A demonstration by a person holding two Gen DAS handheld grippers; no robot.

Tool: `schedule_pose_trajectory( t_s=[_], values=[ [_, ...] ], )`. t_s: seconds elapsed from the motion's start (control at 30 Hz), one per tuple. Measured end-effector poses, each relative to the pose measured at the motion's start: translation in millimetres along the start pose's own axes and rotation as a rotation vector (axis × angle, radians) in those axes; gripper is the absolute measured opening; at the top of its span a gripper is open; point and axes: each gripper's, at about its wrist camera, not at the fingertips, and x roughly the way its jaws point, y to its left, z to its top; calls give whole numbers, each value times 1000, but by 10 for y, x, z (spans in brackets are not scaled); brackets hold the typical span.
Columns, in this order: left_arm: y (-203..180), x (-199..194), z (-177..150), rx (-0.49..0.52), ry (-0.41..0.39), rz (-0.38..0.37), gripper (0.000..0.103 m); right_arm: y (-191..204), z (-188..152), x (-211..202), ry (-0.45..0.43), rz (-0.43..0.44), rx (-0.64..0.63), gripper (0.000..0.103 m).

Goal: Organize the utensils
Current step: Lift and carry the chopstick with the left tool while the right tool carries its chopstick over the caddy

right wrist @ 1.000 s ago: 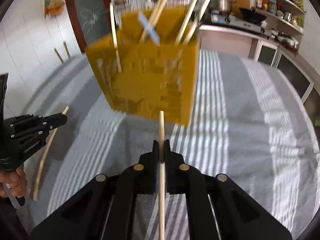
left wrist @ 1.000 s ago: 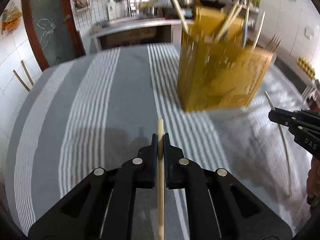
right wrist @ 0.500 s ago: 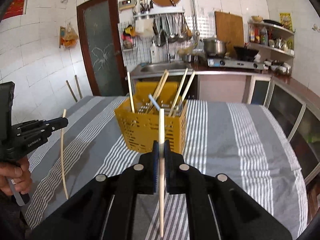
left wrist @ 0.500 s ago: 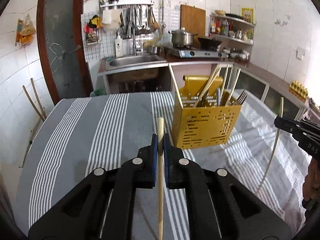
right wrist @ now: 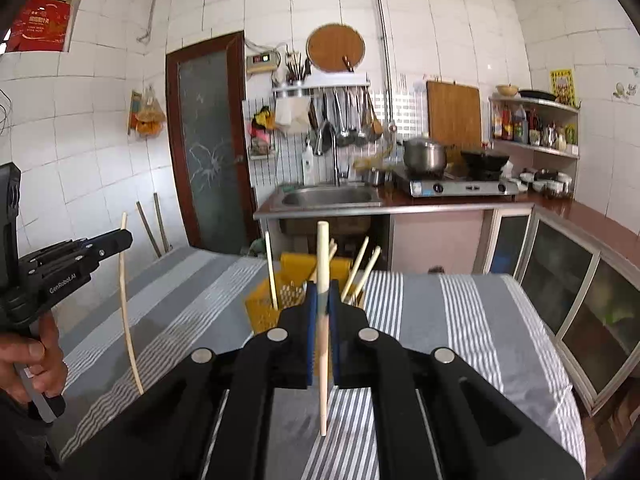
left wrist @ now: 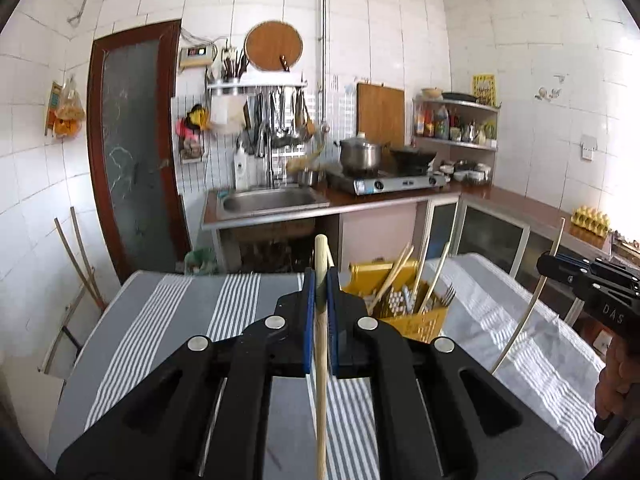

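Both claws are up off the worktop (left wrist: 168, 312), each clamped tight on one chopstick. The left claw (left wrist: 320, 280) has its blue pads squeezed on a pale wooden chopstick (left wrist: 321, 360) that stands nearly upright, with the top end poking above the jaws and the rest running down out of the bottom of the left view. The right claw (right wrist: 322, 292) does the same with its own chopstick (right wrist: 323, 360), pinched around the upper third, with the lower end hanging free above the striped cloth (right wrist: 460, 320).

From the left view you can see the right claw out at the right edge with its stick dangling down and a hand (left wrist: 614, 384) on the grip. From the right view the left claw sits at the left edge, a hand (right wrist: 32, 360) wrapped around its handle, its chopstick hanging in the air.

The yellow basket (right wrist: 264, 312) stands on the worktop just past both claws, between them. It already has several chopsticks leaning in it, and from the left view some forks (left wrist: 448, 294) too. Neither held chopstick touches the basket.

Behind the worktop are the sink (left wrist: 276, 202), a stove (left wrist: 392, 184) with a pot (left wrist: 360, 154), and a door (left wrist: 136, 152).
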Motion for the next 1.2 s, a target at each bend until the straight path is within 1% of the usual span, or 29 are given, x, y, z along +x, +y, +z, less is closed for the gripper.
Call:
schedule_pose_trajectory(
  t_s=[0.3, 0.6, 0.83, 1.07, 1.2],
  values=[
    [-88, -17, 294, 6, -56, -8, 5, -22, 258, -68, -53, -32, -16, 6],
    [-140, 85, 461, 8, -70, -33, 5, -35, 415, -47, -67, -36, -28, 6],
    [-161, 193, 559, 11, -77, -38, 5, -63, 516, -33, -78, -38, -32, 6],
    [-198, 344, 645, 24, -85, -24, 5, -83, 546, 26, -80, -42, -24, 6],
    [-233, 434, 710, 53, -99, 5, 5, -102, 596, 78, -84, -34, -23, 6]
  ],
)
